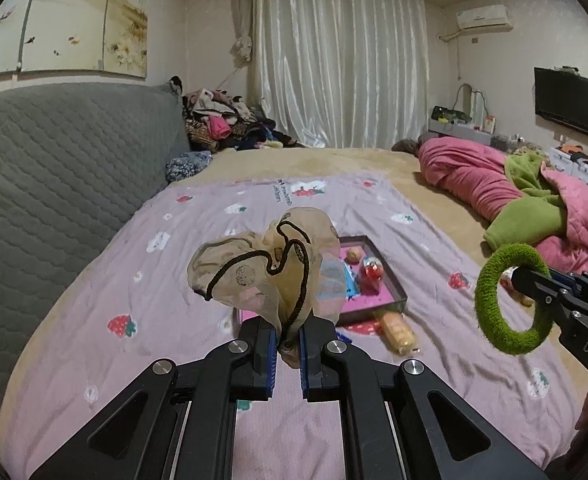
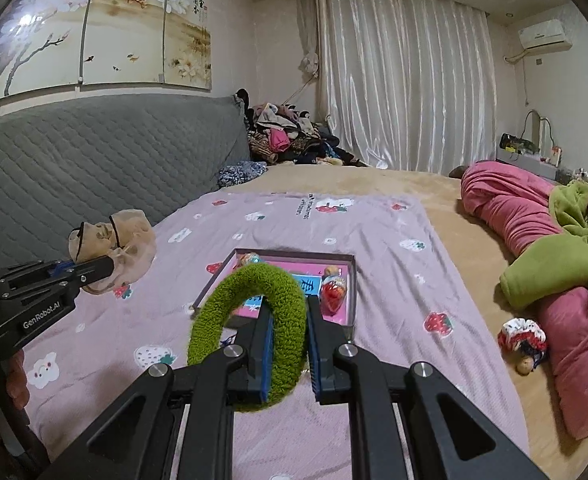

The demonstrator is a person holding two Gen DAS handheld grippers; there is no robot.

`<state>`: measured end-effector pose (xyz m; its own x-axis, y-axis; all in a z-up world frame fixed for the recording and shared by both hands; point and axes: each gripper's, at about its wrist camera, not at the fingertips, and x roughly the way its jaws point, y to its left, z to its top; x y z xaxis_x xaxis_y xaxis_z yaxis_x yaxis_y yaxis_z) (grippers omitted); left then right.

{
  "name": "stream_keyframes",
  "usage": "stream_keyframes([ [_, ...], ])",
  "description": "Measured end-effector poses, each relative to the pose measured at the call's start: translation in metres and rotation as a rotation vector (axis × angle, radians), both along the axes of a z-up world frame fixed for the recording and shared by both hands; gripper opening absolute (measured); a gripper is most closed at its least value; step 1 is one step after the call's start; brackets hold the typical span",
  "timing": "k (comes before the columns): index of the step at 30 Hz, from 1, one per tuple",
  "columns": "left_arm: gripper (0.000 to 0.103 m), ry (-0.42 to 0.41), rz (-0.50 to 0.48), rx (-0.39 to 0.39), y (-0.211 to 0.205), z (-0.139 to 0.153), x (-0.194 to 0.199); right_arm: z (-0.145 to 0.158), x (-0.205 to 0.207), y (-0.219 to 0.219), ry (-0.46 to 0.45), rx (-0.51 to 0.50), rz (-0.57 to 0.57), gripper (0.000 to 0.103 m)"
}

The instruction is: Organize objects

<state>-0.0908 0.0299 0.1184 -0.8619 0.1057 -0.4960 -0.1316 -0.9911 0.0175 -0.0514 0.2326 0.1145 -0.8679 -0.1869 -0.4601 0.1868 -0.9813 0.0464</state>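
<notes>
The left gripper point(image 1: 287, 344) was clenched on the gathered edge of a sheer beige scrunchie point(image 1: 265, 268) trimmed with black cord, which billowed above the blue pads, clear of the bed. The right gripper point(image 2: 289, 344) was clamped on a fuzzy green hair ring point(image 2: 249, 332); one side of the loop ran between its pads and the rest arched up toward 11 o'clock in the right wrist view. In the left wrist view that ring hung at 3 o'clock, off the bedding.

Below both tools lay a lilac strawberry-print sheet point(image 2: 374, 232) spread over a tan blanket point(image 2: 374, 180). On the sheet sat a shallow grey-walled tray point(image 2: 352, 288) with a pink floor, straight ahead of the right gripper at 12 o'clock. Inside it were a red strawberry-shaped item point(image 2: 334, 294) and a small tan ball point(image 2: 331, 270). A red, white and blue patterned scrunchie point(image 2: 522, 338) lay at 3 o'clock in the right wrist view, beside the pink quilt point(image 2: 574, 360). A yellowish item point(image 1: 398, 330) lay just outside the tray's near corner in the left wrist view.
</notes>
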Motion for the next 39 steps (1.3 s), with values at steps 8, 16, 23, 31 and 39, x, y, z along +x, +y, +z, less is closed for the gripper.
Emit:
stream_keyframes([
  [8, 0.008, 0.03, -0.013, -0.025, 0.005, 0.018, -0.027, 0.02, -0.025, 0.008, 0.031, 0.014, -0.014, 0.015],
  [16, 0.008, 0.044, -0.009, -0.017, 0.007, 0.035, -0.067, 0.035, -0.054, 0.008, 0.062, 0.036, -0.008, 0.015],
  [23, 0.008, 0.044, -0.01, -0.016, 0.012, 0.04, -0.103, 0.043, -0.082, 0.002, 0.087, 0.051, 0.002, 0.015],
  [31, 0.009, 0.034, 0.002, 0.0, 0.008, 0.032, -0.143, 0.042, -0.11, -0.005, 0.103, 0.046, 0.012, 0.015],
  [39, 0.009, 0.028, 0.011, 0.012, 0.008, 0.008, -0.18, 0.029, -0.142, -0.011, 0.108, 0.033, 0.018, 0.015],
])
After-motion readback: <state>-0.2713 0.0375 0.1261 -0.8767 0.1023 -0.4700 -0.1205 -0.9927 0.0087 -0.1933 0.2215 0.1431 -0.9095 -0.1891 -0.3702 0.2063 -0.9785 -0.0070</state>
